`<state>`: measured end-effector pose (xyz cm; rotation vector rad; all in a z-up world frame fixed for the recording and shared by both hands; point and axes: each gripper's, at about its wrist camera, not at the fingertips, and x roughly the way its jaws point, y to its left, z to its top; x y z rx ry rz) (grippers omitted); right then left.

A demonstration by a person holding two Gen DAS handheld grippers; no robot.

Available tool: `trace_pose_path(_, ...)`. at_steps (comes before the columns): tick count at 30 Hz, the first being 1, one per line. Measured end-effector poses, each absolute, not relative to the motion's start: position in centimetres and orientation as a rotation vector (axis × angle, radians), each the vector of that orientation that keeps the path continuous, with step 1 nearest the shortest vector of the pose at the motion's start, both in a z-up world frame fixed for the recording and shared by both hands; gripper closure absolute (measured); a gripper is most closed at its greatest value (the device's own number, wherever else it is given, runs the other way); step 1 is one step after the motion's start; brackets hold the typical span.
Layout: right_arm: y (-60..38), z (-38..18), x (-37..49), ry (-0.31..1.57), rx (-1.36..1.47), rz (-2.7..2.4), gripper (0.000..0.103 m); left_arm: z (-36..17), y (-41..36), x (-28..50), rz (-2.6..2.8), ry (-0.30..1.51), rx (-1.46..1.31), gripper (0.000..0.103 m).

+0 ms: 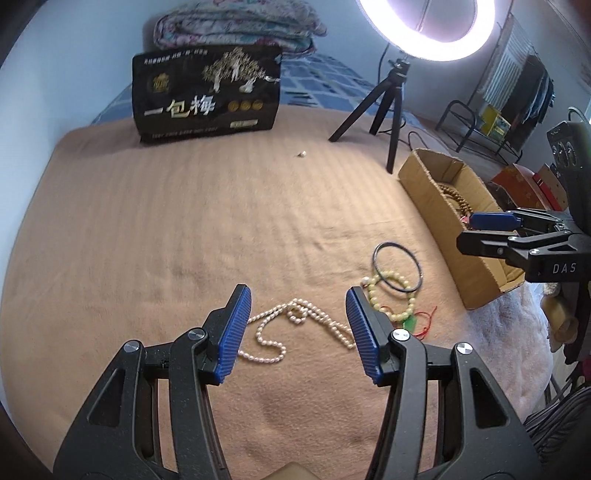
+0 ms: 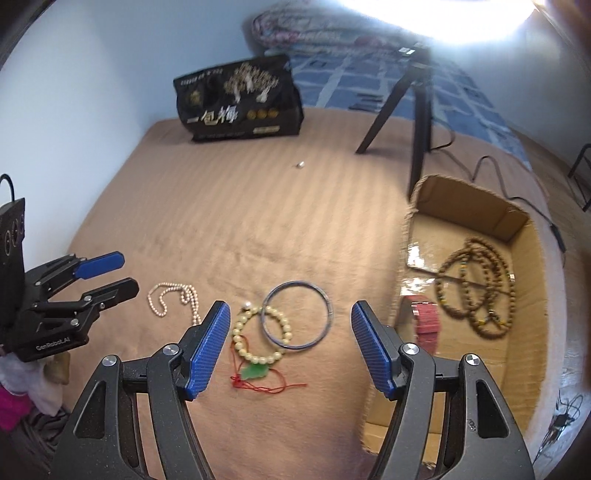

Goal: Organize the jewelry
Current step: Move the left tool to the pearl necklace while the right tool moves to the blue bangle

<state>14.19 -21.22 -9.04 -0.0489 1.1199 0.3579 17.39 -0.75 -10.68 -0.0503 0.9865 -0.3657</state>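
Two empty tools (image 1: pixel 298 332) (image 2: pixel 288 347) above jewelry.

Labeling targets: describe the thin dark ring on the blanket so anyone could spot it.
Start at the open cardboard box on the tan blanket. Just left of it lies the thin dark hoop, overlapping a cream bead bracelet. It alone is a plain, smooth, beadless ring.

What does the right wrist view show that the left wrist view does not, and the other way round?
Only the right wrist view shows the inside floor of the cardboard box, with brown bead strands and a red item. Only the left wrist view shows the ring light as a full bright ring, and the long run of the pearl necklace. Both show the yellow bead bracelet, the dark bangle, the green pendant and the black bag.
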Motion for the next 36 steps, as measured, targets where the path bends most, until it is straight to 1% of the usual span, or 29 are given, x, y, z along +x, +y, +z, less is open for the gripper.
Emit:
trace_pose_path(9,-18.8,-11.8,16.8,1.252,-0.09,0.39,0.035,-12.7,-0.2,18.3,-0.386,1.057,-0.087,0.048)
trace_pose_path(18,-19.1,-14.3,18.5,1.338,-0.063,0.373,0.035,-14.7,0.4,19.6,-0.375,1.125,-0.123,0.048)
trace_pose_path(24,-18.4,-15.2,19.1,1.36,-0.095,0.367,0.035,-16.3,-0.2,20.0,-0.398,1.16,-0.076,0.048)
trace_pose_path(36,-18.0,-16.4,20.5,1.37,-0.129,0.269,0.035,-17.0,-0.8,20.5,-0.401,1.153,-0.036,0.048)
